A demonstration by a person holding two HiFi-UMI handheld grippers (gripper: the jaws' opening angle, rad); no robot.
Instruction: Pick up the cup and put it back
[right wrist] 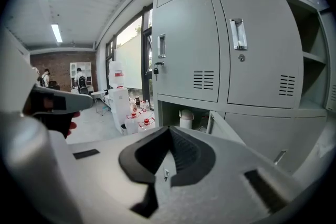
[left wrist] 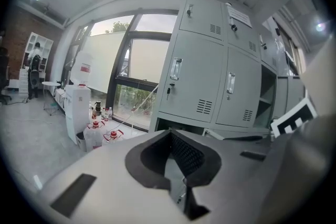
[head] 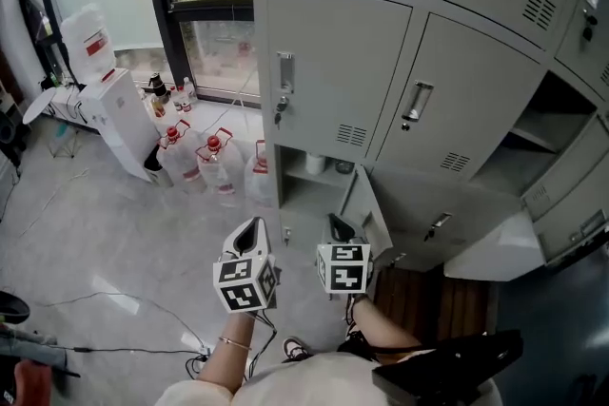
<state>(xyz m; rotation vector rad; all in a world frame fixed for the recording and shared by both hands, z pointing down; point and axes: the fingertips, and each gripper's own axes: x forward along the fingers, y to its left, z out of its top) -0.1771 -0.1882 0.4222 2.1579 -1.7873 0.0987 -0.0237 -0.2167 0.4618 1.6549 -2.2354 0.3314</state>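
Note:
A white cup (head: 315, 164) stands inside the open bottom locker compartment (head: 306, 190), next to a small dark item (head: 343, 167). The right gripper view shows the same cup (right wrist: 185, 118) straight ahead, beyond the jaws. My right gripper (head: 333, 218) hovers in front of that compartment, near its swung-out door (head: 366, 204). Its jaws are shut with nothing between them (right wrist: 169, 127). My left gripper (head: 255, 222) hangs beside it to the left, over the floor. Its jaws (left wrist: 170, 131) also meet, empty. Neither gripper touches the cup.
Grey lockers (head: 333, 62) fill the wall ahead, and one at the right (head: 547, 133) stands open. Several red-capped water jugs (head: 211, 162) and a white water dispenser (head: 119, 114) sit on the floor to the left, by the window. Cables lie across the floor (head: 114, 299).

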